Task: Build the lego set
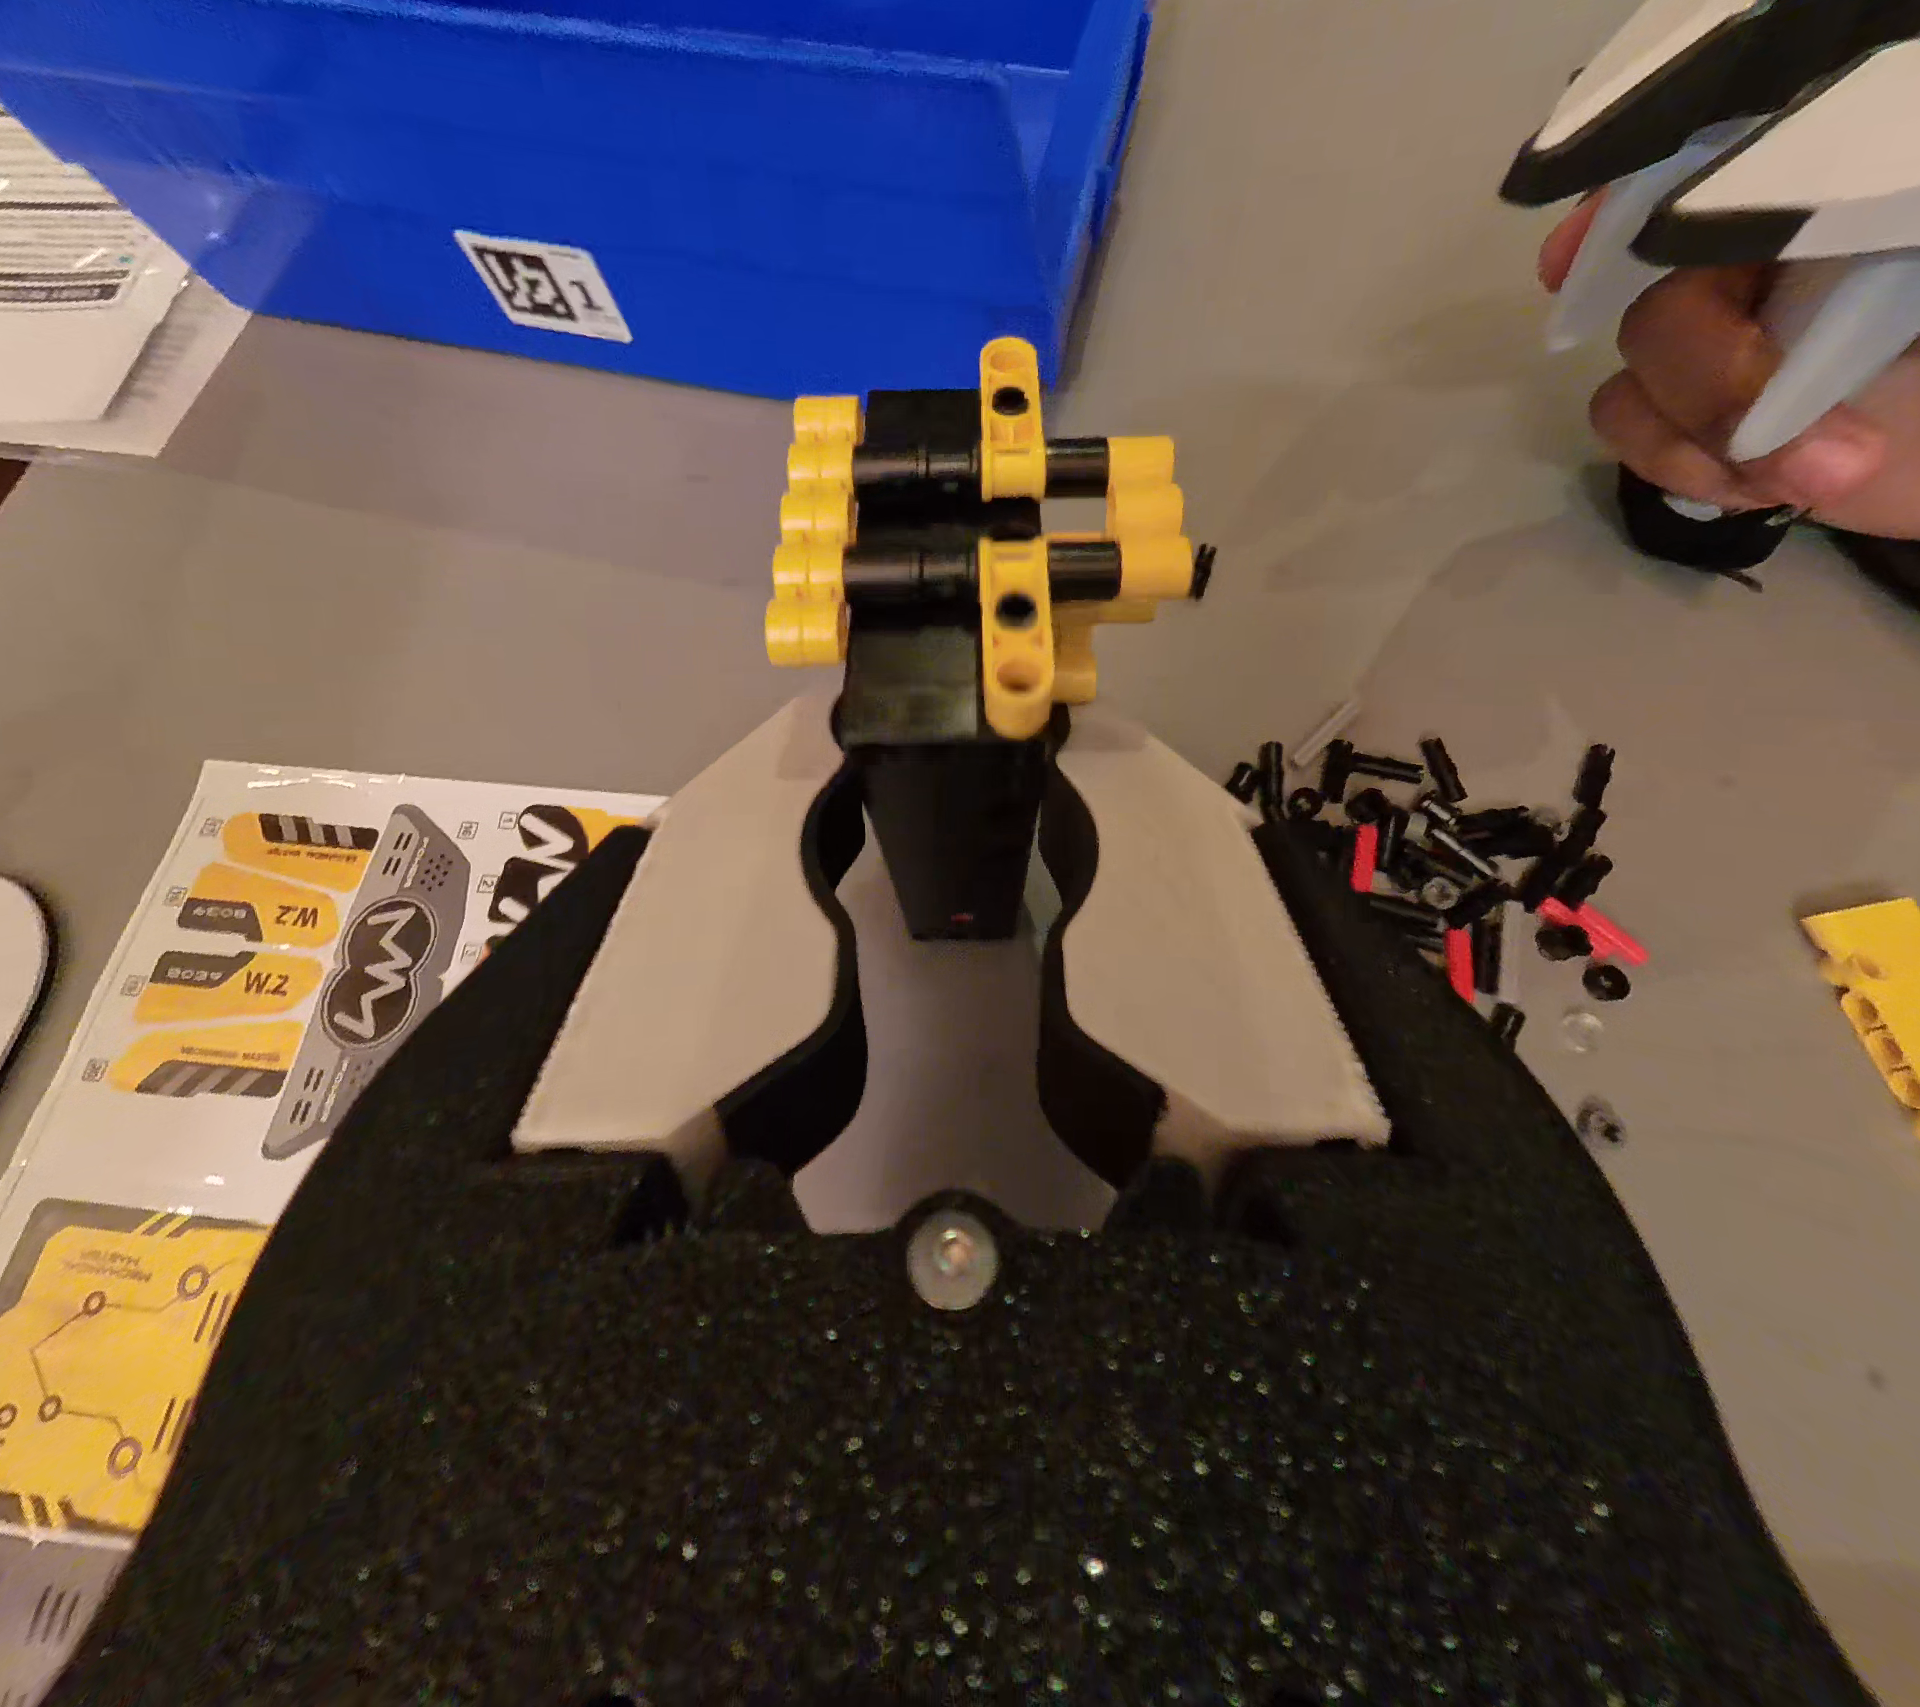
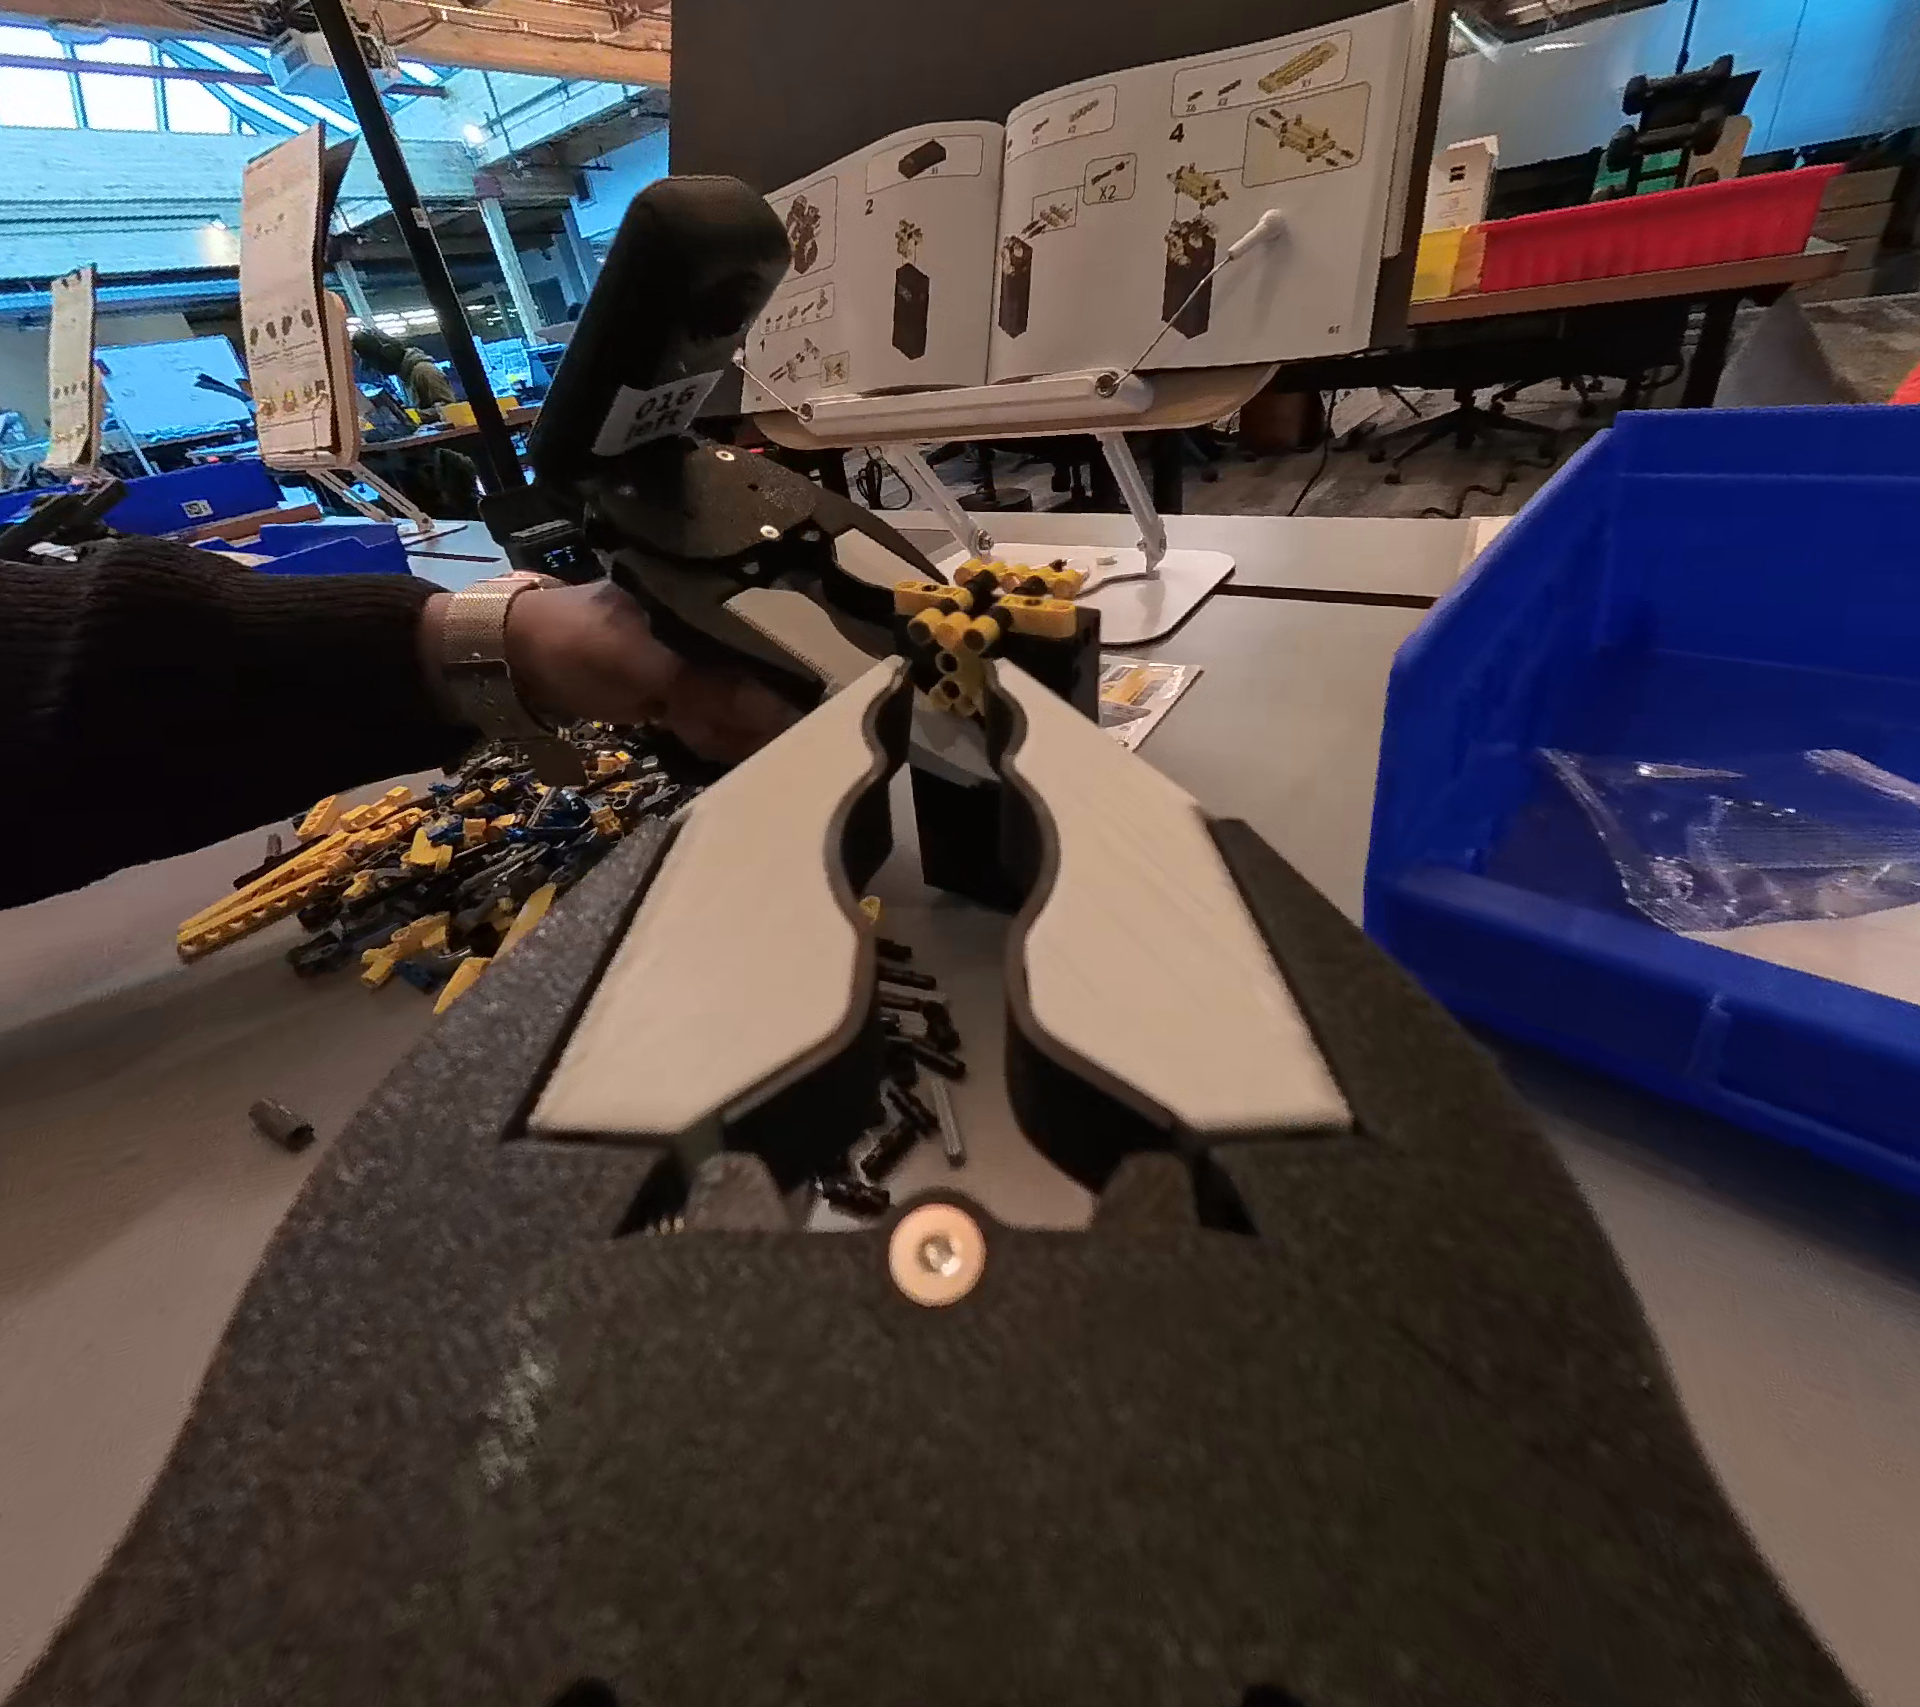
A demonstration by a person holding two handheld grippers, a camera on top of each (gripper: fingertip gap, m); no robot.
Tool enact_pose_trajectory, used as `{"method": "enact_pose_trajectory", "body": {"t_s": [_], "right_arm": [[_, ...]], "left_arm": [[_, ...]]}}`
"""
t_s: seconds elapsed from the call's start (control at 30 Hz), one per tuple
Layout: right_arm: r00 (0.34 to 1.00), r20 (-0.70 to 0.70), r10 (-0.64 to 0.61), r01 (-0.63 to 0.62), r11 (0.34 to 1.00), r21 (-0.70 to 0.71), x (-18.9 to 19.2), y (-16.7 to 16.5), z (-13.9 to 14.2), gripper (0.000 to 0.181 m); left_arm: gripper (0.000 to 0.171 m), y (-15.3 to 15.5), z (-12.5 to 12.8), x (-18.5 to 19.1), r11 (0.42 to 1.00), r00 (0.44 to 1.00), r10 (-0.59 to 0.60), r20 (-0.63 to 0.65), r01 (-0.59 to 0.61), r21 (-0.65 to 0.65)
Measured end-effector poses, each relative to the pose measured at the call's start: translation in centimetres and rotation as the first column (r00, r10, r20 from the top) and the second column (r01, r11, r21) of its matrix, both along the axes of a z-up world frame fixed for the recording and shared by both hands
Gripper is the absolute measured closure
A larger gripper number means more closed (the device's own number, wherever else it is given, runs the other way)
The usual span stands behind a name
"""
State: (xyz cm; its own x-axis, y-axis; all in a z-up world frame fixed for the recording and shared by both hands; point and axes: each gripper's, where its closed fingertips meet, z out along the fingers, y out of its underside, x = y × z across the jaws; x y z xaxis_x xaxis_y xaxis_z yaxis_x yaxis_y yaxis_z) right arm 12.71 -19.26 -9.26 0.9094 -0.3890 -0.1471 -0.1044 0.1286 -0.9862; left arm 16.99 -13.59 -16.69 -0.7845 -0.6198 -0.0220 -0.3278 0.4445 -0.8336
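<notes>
My left gripper (image 1: 945, 732) is shut on a tall black block (image 1: 956, 847) and holds it upright above the grey table. On top of the block sits an assembly of yellow beams and black pins (image 1: 987, 535). My right gripper (image 2: 951, 681) is empty, its tips a narrow gap apart, and points at that assembly (image 2: 977, 608) from a short way off. In the left wrist view the right gripper (image 1: 1590, 203) shows at the upper right, held by a hand, apart from the assembly. The left gripper (image 2: 883, 618) shows in the right wrist view, held by a hand in a dark sleeve.
A blue bin (image 1: 623, 99) stands behind the assembly; plastic bags (image 2: 1714, 826) lie in it. A sticker sheet (image 1: 260, 930) lies at the left. Black pins and red pieces (image 1: 1455, 857) lie at the right. A pile of mixed parts (image 2: 416, 878) and an open booklet on a stand (image 2: 1091, 244) show.
</notes>
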Motion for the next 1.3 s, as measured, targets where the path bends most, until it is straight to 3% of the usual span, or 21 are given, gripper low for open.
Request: {"method": "enact_pose_trajectory", "body": {"t_s": [0.27,0.37,0.47,0.53,0.63,0.67,0.7,0.73,0.97,1.17,1.3], "right_arm": [[1.0,-0.003,-0.004,0.004,1.0,0.002,0.2,-0.1,0.0,0.168],[1.0,-0.006,-0.004,0.004,1.0,0.006,0.2,-0.2,0.0,0.168],[1.0,-0.013,0.001,-0.001,1.0,0.015,0.2,-0.2,0.1,0.168],[1.0,-0.021,0.008,-0.008,1.0,0.017,0.2,-0.1,0.0,0.168],[1.0,-0.021,0.008,-0.008,1.0,0.014,0.2,0.0,0.0,0.168],[1.0,-0.021,0.008,-0.008,1.0,0.01,0.2,0.0,0.0,0.168],[1.0,-0.022,0.01,-0.01,1.0,0.006,0.2,0.1,-0.1,0.168],[1.0,-0.024,0.012,-0.012,1.0,0.0,0.2,0.2,-0.2,0.168],[1.0,-0.006,0.025,-0.025,0.998,-0.05,-0.2,0.9,-0.8,0.168],[0.999,0.036,0.035,-0.031,0.994,-0.108,-0.8,1.6,-1.3,0.168],[0.998,0.06,0.013,-0.005,0.989,-0.145,-0.7,1.8,-1.7,0.166]], "left_arm": [[0.117,2.7,-0.2,0.2,0.99,0.995,0.098,0.036,-0.101,0.098],[0.101,5.4,0.8,-0.8,0.969,0.984,0.142,0.11,-0.161,0.189],[0.1,9.5,2.2,-2.3,0.904,0.955,0.176,0.237,-0.252,0.345],[0.099,12.7,3.3,-3.3,0.806,0.927,0.165,0.338,-0.324,0.495],[0.098,17.1,5.8,-4.7,0.518,0.852,0.043,0.522,-0.465,0.718],[0.098,18.0,7.1,-5.1,0.417,0.815,-0.019,0.579,-0.52,0.745],[0.098,18.2,8.3,-5.5,0.353,0.779,-0.074,0.622,-0.563,0.747],[0.098,18.1,9.2,-6.0,0.329,0.751,-0.106,0.652,-0.592,0.736],[0.098,13.4,9.4,-8.8,0.464,0.757,-0.028,0.653,-0.569,0.679],[0.098,8.6,6.9,-10.3,0.646,0.786,0.093,0.611,-0.514,0.563],[0.1,6.1,4.2,-11.9,0.797,0.819,0.228,0.526,-0.467,0.383]]}}
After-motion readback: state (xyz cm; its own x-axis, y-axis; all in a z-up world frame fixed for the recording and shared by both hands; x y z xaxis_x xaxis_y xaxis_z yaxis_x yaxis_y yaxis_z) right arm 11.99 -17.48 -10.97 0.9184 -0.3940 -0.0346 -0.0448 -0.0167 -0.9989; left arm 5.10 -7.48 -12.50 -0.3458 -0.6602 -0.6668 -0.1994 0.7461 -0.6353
